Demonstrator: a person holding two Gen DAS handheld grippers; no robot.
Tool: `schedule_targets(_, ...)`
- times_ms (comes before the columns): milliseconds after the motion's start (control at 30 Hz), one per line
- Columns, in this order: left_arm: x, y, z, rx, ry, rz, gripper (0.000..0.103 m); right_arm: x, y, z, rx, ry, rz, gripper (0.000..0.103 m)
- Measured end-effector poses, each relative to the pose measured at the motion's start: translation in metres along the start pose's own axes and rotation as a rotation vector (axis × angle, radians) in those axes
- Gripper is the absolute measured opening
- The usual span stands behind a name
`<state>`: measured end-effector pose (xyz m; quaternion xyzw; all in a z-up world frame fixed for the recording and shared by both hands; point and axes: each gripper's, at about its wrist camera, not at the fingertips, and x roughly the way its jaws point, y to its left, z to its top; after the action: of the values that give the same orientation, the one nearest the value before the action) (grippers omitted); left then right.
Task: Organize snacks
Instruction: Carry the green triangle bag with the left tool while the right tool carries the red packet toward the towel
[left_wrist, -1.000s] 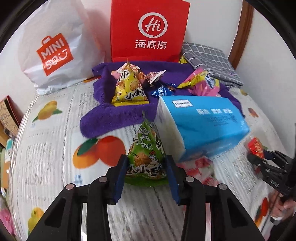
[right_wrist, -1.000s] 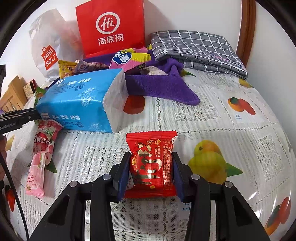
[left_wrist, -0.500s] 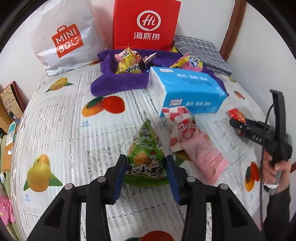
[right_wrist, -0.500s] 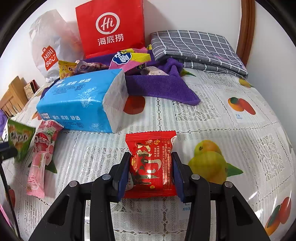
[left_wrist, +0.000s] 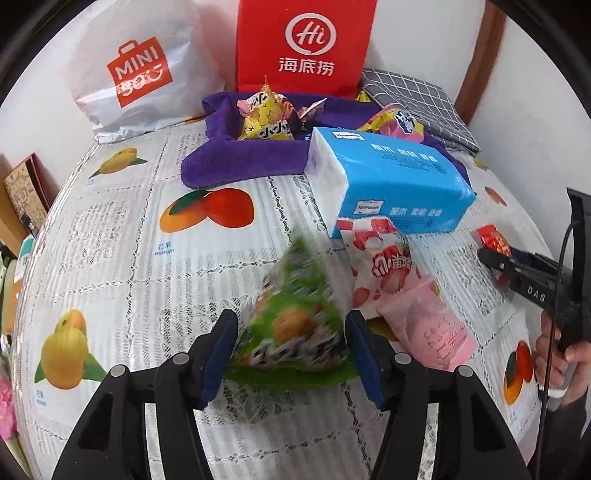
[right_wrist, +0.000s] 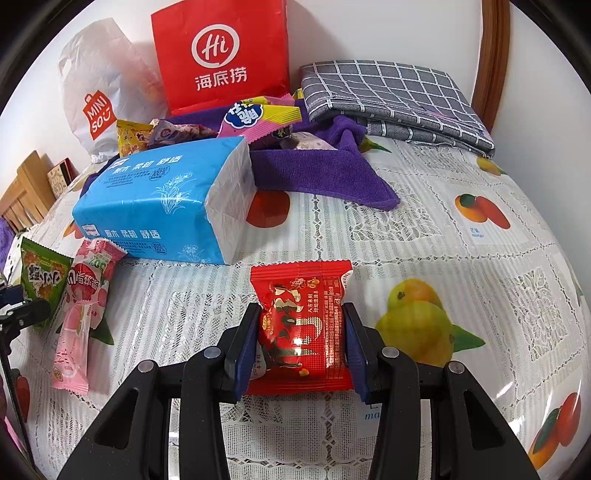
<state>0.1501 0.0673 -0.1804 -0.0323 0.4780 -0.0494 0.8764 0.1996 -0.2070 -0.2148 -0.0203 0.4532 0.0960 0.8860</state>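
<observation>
Nearest to us, our left tongs (left_wrist: 291, 347) are spreading apart, and the green snack bag (left_wrist: 295, 325) between them is blurred, apparently slipping free, the pads no longer pressing it. We should let it settle flat on the table (left_wrist: 122, 258) just left of the pink snack pack (left_wrist: 406, 295) before we lift away, drawing straight back so the pads do not drag its crimped edge. Our right tongs (right_wrist: 301, 339) are clamped on the red snack packet (right_wrist: 306, 325), held low over the cloth. A sensible spot for it, we judge, is the bare patch near the other two, forming a row. Beyond lies the blue tissue pack (right_wrist: 162, 203), whose near corner touches the pink pack, so room there is tight; the right side of the table is open. Farther back, more snacks sit on the purple towel (right_wrist: 314, 173), with a red paper bag (right_wrist: 221, 55), a white shopping bag (left_wrist: 136, 70) and a folded grey cloth (right_wrist: 395, 96) against the wall.
</observation>
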Motion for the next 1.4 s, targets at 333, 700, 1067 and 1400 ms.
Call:
schedule_targets(333, -0.027, -0.005, 0.0, 0.007, -0.051, -0.054, 0.049, 0.0, -0.001, 0.0, 0.007, -0.001, 0.007, 0.044)
schedule_targets(700, -0.07, -0.012, 0.012, 0.028, -0.094, -0.105, 0.049, -0.011, -0.003, 0.0, 0.074, 0.009, 0.027, 0.041)
schedule_targets(1067, -0.097, -0.022, 0.033, 0.034, -0.14, -0.136, 0.049, -0.1, 0.037, 0.032, 0.007, -0.1, 0.052, 0.041)
schedule_targets(1400, -0.11, -0.035, 0.077, 0.036, -0.175, -0.173, 0.049, -0.137, 0.046, 0.068, -0.024, -0.13, 0.011, 0.041)
